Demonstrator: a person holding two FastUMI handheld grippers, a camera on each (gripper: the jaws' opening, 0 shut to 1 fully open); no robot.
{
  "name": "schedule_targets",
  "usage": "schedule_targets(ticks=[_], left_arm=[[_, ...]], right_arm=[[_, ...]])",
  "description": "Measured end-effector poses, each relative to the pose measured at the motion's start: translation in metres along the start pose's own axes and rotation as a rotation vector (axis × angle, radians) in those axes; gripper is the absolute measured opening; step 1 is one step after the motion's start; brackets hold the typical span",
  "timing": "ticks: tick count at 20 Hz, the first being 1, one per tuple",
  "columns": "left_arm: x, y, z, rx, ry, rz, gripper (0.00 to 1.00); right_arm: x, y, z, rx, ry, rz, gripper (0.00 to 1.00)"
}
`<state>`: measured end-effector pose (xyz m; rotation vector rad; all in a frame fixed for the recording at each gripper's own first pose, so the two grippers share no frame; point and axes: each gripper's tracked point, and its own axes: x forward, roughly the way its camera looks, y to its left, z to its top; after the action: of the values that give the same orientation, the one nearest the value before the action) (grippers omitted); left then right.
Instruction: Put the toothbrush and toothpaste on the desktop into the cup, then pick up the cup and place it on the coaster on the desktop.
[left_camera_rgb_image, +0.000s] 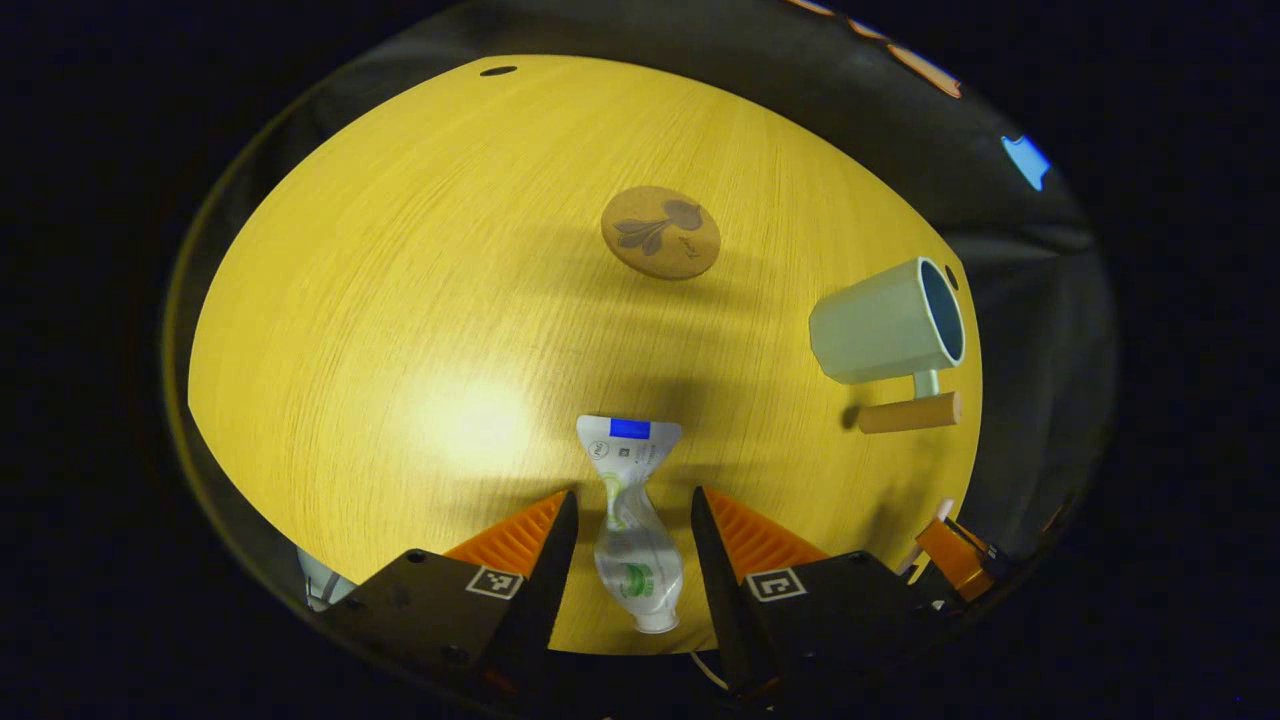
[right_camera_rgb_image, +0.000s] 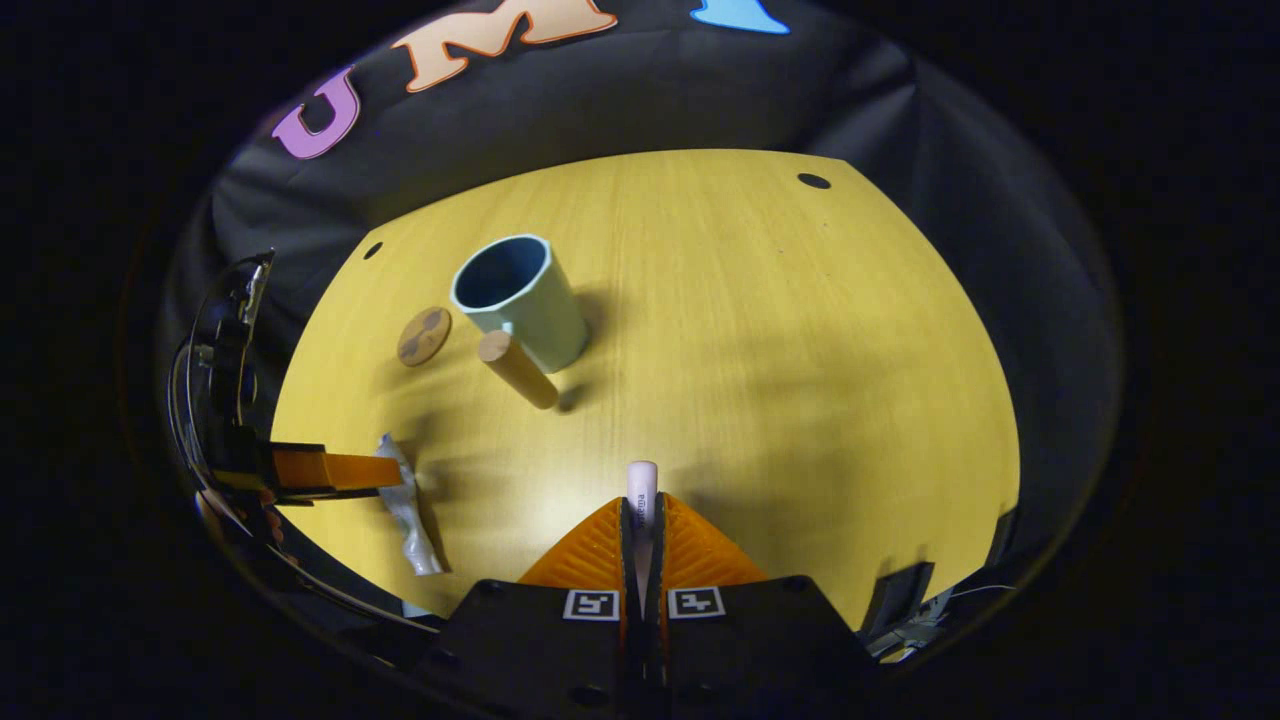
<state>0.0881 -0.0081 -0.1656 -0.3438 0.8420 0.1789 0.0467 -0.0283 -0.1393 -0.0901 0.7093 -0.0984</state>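
While the toothpaste lay flat on the worktop, these were the particulars:
Toothpaste (left_camera_rgb_image: 633, 520): a white, squeezed and twisted tube with green print and a blue patch near its crimped end, cap toward the camera, lying between the left gripper's (left_camera_rgb_image: 632, 520) fingers.
Left jaws: apart, one on each side of the tube, not pressing it.
Toothbrush (right_camera_rgb_image: 641, 492): a pale, rounded handle end poked out past the right gripper (right_camera_rgb_image: 641, 515).
Right jaws: together, clamped on the toothbrush.
Cup (right_camera_rgb_image: 520, 299): pale green with a dark blue inside, upright, with a wooden cylinder handle (right_camera_rgb_image: 517, 368).
Coaster (right_camera_rgb_image: 424, 335): round, cork-brown with a dark floral print, just beside the cup.
Worktop (right_camera_rgb_image: 780, 360): yellow wood grain.
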Motion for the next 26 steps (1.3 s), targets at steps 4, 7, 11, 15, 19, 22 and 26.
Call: schedule_targets(ticks=[4, 7, 11, 15, 19, 22, 26], left_arm=[[0.007, 0.002, -0.004, -0.002, 0.042, 0.032, 0.41], [0.009, 0.003, -0.005, -0.016, 0.053, 0.046, 0.25], [0.011, -0.004, -0.005, -0.014, 0.04, 0.033, 0.12], [0.006, -0.008, -0.001, 0.02, -0.004, -0.029, 0.0], [-0.004, -0.012, 0.006, 0.042, -0.084, -0.068, 0.0], [-0.016, -0.019, 0.005, 0.055, -0.103, -0.108, 0.02], [-0.04, -0.029, 0.013, 0.073, -0.177, -0.15, 0.0]], right_arm=[[-0.004, -0.022, 0.005, 0.044, -0.017, -0.023, 0.04], [-0.005, -0.032, 0.011, 0.057, -0.025, -0.032, 0.04], [0.0, -0.035, 0.01, 0.057, -0.015, -0.03, 0.03], [0.003, -0.031, 0.011, 0.039, -0.015, -0.019, 0.04], [0.004, -0.026, 0.018, 0.038, -0.037, -0.004, 0.04], [0.003, -0.022, 0.028, 0.024, -0.078, 0.006, 0.04], [-0.006, -0.014, 0.061, 0.019, -0.183, 0.029, 0.03]])
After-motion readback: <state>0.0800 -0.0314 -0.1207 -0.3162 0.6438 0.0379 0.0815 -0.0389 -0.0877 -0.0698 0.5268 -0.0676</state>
